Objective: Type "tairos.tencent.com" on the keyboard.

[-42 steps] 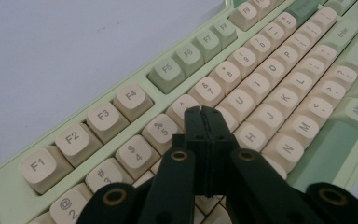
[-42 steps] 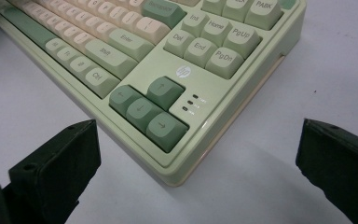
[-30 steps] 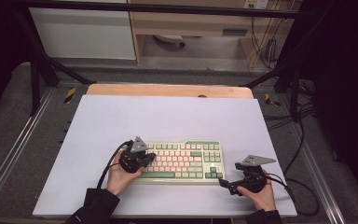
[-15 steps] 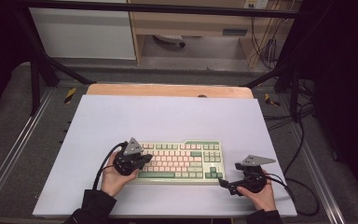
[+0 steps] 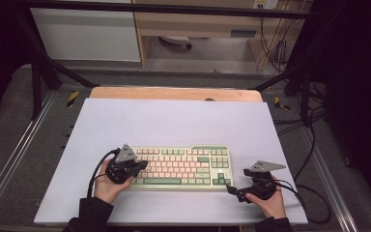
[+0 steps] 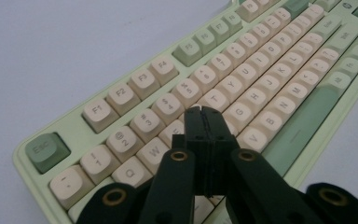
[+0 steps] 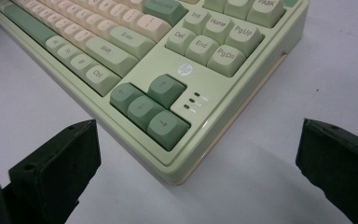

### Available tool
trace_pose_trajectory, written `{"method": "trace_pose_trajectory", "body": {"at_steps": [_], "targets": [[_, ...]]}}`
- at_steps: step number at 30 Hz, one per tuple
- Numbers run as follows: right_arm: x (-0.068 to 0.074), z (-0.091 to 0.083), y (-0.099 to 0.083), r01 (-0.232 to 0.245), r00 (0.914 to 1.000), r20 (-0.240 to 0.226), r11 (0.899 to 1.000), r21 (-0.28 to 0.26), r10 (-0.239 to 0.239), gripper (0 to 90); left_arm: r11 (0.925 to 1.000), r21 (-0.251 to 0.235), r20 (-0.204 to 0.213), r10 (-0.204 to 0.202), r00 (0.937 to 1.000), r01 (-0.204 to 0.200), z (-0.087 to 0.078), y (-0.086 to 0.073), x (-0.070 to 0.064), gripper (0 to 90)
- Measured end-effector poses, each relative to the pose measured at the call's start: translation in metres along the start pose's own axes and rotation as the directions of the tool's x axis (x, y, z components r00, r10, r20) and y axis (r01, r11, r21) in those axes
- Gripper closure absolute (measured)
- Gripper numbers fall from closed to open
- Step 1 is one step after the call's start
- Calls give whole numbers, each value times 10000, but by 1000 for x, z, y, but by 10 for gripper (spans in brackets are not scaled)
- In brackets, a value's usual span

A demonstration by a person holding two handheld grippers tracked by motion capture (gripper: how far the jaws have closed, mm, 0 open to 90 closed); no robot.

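Note:
A pale green keyboard (image 5: 183,166) with cream and green keys lies on the white tabletop (image 5: 174,121), close to the person's side. My left gripper (image 5: 142,167) hovers over the keyboard's left end. In the left gripper view its jaws are pressed together with nothing between them, and the left gripper (image 6: 201,112) has its tips just above the keyboard's (image 6: 270,60) number and letter rows. My right gripper (image 5: 232,189) sits by the front right corner. The right gripper (image 7: 198,135) is open, its jaws wide on either side of the keyboard's (image 7: 135,46) corner with the arrow keys.
A wooden strip (image 5: 174,93) runs along the table's far edge. Cables (image 5: 314,193) trail off the right side. Metal frame rails (image 5: 9,159) flank the table. Bare white surface stretches beyond and to both sides of the keyboard.
My left gripper has slid a little to the left over the keyboard's left end. The right gripper has stayed where it was.

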State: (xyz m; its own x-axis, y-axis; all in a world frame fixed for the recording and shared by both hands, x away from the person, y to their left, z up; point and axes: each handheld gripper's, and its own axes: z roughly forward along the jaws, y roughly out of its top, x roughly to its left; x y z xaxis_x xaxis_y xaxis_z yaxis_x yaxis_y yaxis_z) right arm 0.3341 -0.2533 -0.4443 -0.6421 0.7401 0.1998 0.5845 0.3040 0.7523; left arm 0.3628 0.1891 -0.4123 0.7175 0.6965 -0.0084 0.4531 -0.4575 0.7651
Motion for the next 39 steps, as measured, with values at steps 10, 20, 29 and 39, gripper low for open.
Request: {"method": "trace_pose_trajectory", "body": {"at_steps": [10, 20, 29, 39], "targets": [[0, 1, 0, 36, 10000, 13, 10000, 31, -36, 4, 9993, 61, -246, -355, 9991, 357, -10, -17, 13, 898], [0, 1, 0, 26, 10000, 16, 10000, 43, -26, 4, 9991, 242, -281, -345, 9990, 352, -5, -20, 14, 898], [0, 1, 0, 18, 10000, -34, 10000, 90, -18, 4, 9993, 237, -303, -286, 9991, 293, -3, -21, 13, 898], [2, 0, 1, 56, 10000, -3, 10000, -3, -56, 3, 9995, 182, -300, -264, 9992, 270, -4, -23, 12, 898]]}}
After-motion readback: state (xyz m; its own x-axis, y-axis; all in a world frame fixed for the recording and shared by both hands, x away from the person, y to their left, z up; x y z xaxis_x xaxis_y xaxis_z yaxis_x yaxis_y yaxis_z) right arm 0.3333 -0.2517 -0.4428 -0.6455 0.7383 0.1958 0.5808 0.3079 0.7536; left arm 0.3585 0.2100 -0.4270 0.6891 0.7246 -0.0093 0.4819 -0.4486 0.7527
